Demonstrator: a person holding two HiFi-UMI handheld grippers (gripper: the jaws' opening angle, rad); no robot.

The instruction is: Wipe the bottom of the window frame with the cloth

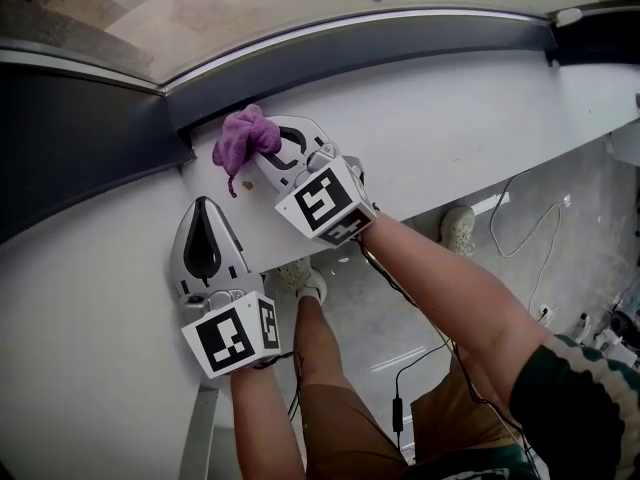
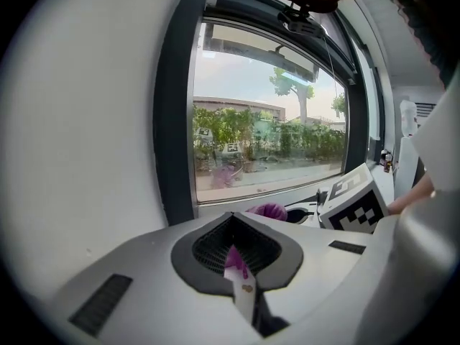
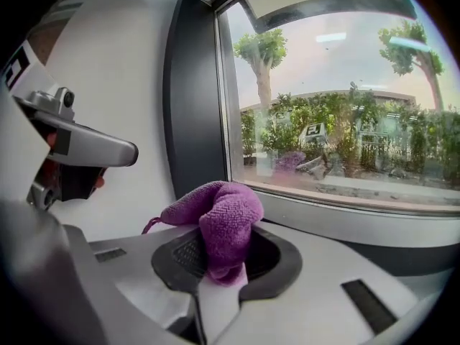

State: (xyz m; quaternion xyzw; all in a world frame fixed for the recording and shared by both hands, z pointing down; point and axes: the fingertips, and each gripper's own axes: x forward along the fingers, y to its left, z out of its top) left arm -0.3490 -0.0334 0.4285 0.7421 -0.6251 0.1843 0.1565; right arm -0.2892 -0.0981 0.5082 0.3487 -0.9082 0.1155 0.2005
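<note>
**Cloth pinched beside the frame's lower edge**

On the white sill (image 1: 450,128), the left gripper (image 1: 204,213) lies with its jaws together. Its own view shows a purplish fleck at their seam, possibly a scrap, too small to tell. Just to its right, the right gripper (image 1: 268,158) is clamped on the bunched purple cloth (image 1: 243,138), just beside the dark window frame (image 1: 400,43). Only the head view shows a black cable (image 1: 397,413) on the floor below. The gripper views alone show trees (image 3: 262,56) beyond the glass.
</note>
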